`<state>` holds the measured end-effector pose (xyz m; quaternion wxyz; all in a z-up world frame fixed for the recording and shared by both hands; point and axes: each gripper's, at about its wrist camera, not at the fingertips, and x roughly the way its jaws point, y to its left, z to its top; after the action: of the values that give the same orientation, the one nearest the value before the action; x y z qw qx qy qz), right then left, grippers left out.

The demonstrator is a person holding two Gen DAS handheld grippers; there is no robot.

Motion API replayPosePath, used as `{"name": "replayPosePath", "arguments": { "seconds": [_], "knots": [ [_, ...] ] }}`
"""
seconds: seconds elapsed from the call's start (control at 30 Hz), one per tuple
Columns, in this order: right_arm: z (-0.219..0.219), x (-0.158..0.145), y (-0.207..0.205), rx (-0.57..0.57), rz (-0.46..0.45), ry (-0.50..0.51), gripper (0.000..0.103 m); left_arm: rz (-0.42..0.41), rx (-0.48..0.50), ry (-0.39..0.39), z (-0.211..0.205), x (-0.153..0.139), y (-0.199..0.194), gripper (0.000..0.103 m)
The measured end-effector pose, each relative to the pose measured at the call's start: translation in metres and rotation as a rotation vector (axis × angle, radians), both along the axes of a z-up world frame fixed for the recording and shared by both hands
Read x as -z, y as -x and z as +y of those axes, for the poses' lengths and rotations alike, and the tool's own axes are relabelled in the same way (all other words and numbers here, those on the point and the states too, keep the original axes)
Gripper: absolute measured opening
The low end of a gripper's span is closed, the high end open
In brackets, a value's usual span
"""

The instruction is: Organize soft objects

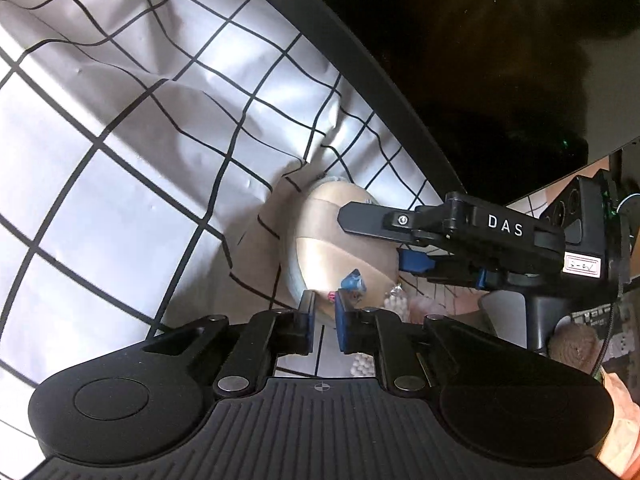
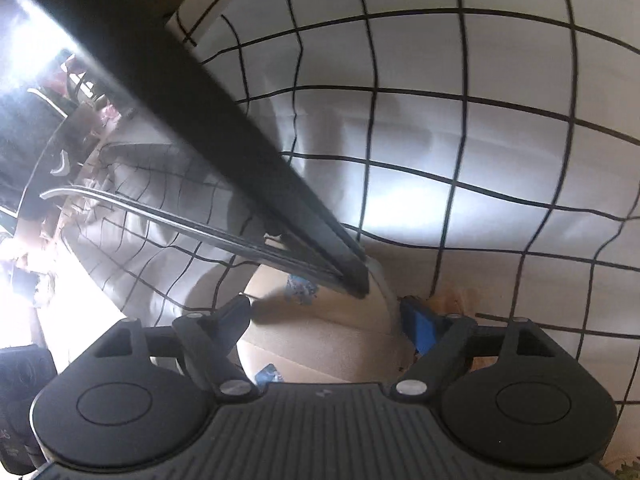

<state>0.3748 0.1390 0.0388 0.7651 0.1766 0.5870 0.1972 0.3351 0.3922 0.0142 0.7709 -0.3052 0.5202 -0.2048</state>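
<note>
A smooth, rounded beige cushion (image 1: 340,236) lies half-buried under the creased grid-checked cloth (image 1: 120,208). The right gripper (image 2: 324,312) gapes wide around it, and the left gripper (image 1: 322,312), nearly closed, holds nothing clearly visible.

White letters "DAS" on the right gripper (image 1: 394,242) — black housing | small white sticker (image 1: 582,267) beside it — handwriting too small to read

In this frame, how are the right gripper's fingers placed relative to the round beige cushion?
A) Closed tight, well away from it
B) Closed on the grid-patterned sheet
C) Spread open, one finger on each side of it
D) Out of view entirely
C. In the right wrist view the right gripper is open, its fingers either side of the beige cushion, which lies on the grid sheet.
</note>
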Motion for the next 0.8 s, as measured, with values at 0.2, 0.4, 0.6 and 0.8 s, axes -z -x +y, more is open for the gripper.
{"name": "replayPosePath", "arguments": {
  "seconds": [0.2,0.4,0.6,0.8],
  "knots": [
    [-0.024,-0.032,0.019,0.016,-0.045,-0.124,0.073,-0.053,0.029,-0.058,-0.005,-0.008,0.002,0.016],
    [-0.013,-0.067,0.037,-0.074,-0.105,-0.21,0.072,-0.149,0.109,-0.148,-0.014,-0.03,0.009,0.017],
    [0.004,-0.07,0.038,-0.127,-0.09,-0.24,0.072,-0.277,0.111,-0.263,-0.013,-0.069,0.031,0.017],
    [0.015,-0.063,0.042,-0.164,-0.022,-0.3,0.072,-0.327,0.063,-0.234,-0.004,-0.095,0.049,0.018]
  ]
}}
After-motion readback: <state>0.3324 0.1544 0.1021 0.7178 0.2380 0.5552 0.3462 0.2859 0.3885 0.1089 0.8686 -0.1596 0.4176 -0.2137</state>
